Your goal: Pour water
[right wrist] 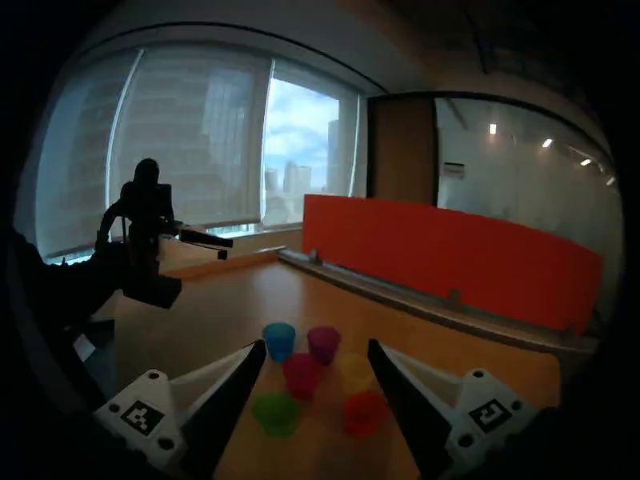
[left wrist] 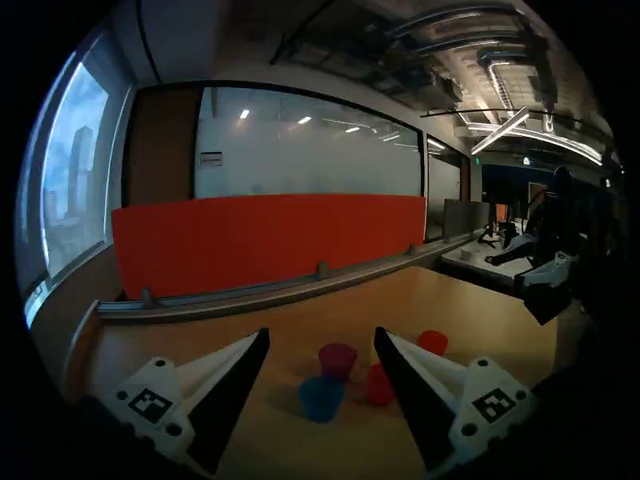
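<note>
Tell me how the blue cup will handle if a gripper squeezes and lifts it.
The blue cup looks small and plastic, so probably light and easily squeezed out of shape. It narrows toward its base, so a sideways push might tip it. The purple cup and red cup stand close; a nudge could knock them.

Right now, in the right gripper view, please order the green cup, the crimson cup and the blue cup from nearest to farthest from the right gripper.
1. green cup, front left.
2. crimson cup, middle of the group.
3. blue cup, back left.
</note>
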Demonstrator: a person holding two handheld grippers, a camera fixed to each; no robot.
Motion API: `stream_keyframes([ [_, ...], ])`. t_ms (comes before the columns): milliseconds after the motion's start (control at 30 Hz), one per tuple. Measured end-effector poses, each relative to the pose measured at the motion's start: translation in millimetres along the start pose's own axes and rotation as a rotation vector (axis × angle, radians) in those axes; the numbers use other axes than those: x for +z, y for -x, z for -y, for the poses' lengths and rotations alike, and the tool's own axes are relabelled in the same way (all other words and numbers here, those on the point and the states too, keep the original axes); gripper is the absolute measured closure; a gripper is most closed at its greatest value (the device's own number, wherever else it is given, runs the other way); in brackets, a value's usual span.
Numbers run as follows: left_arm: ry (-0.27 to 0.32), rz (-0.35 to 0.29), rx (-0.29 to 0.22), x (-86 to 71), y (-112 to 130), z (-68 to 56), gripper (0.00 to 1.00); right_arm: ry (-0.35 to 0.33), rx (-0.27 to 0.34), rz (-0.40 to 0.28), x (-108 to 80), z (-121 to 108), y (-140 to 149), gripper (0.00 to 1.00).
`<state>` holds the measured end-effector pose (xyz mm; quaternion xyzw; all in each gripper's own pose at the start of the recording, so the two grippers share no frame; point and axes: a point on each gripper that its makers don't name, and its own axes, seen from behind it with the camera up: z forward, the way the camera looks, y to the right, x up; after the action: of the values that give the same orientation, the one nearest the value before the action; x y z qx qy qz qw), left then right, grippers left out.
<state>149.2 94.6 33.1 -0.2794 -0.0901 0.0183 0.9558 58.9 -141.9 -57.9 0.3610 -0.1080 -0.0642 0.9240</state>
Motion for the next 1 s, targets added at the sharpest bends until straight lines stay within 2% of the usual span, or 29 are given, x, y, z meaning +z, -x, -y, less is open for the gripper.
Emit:
stream_keyframes([
  [400, 0.074, 0.125, 0.044, 9.2, 46, -15.5, 0.03, -0.058, -0.044, 0.118, -1.0, 16, 39, 0.01],
  [600, 0.079, 0.151, 0.061, 13.8, 60, -18.3, 0.03, -0.078, -0.052, 0.141, 1.8, 21, 52, 0.01],
  [1000, 0.084, 0.219, 0.054, 24.1, 100, -19.6, 0.02, -0.113, -0.057, 0.205, 16.0, 34, 93, 0.01],
])
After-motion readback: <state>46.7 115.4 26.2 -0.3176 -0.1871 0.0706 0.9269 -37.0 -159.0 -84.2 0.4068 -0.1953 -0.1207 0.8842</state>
